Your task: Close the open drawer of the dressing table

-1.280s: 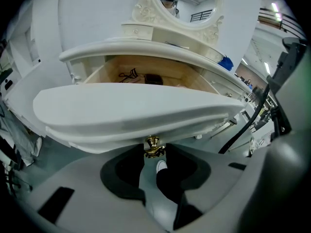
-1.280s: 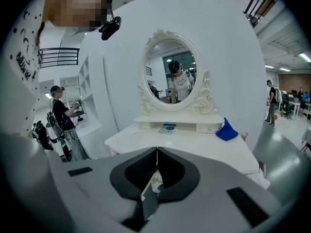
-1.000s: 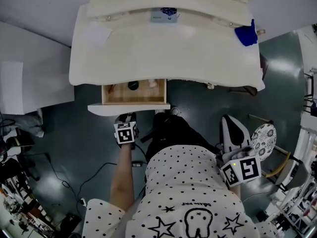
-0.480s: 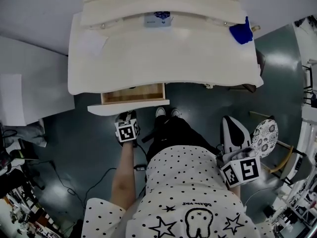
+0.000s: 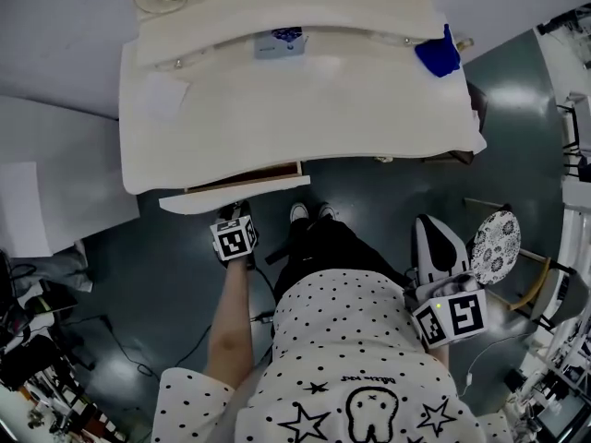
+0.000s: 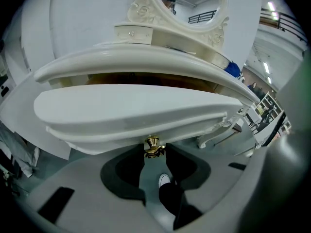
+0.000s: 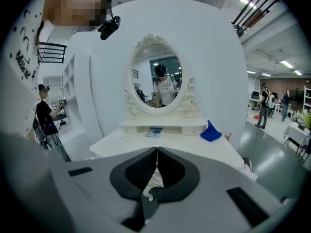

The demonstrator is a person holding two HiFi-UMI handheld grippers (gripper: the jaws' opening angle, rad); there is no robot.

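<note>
The white dressing table (image 5: pixel 305 109) fills the top of the head view. Its drawer (image 5: pixel 231 195) is pushed almost fully in; only a thin strip of the wooden inside shows behind the white front. My left gripper (image 5: pixel 235 215) is against that front. In the left gripper view the drawer front (image 6: pixel 131 115) looms just ahead, and the jaws of the left gripper (image 6: pixel 154 150) sit closed on either side of the brass knob (image 6: pixel 153 146). My right gripper (image 5: pixel 434 243) hangs back at my right side; the right gripper (image 7: pixel 157 152) is shut and holds nothing.
On the tabletop lie a blue cloth (image 5: pixel 437 53) at the far right and a small box (image 5: pixel 277 42) near the mirror base. A white cabinet (image 5: pixel 55 183) stands left of the table. A patterned stool (image 5: pixel 496 235) is at my right. My feet (image 5: pixel 309 212) are under the table.
The drawer has slid in from well open to almost shut. My left gripper has moved forward with it on the knob. The right gripper has stayed put.
</note>
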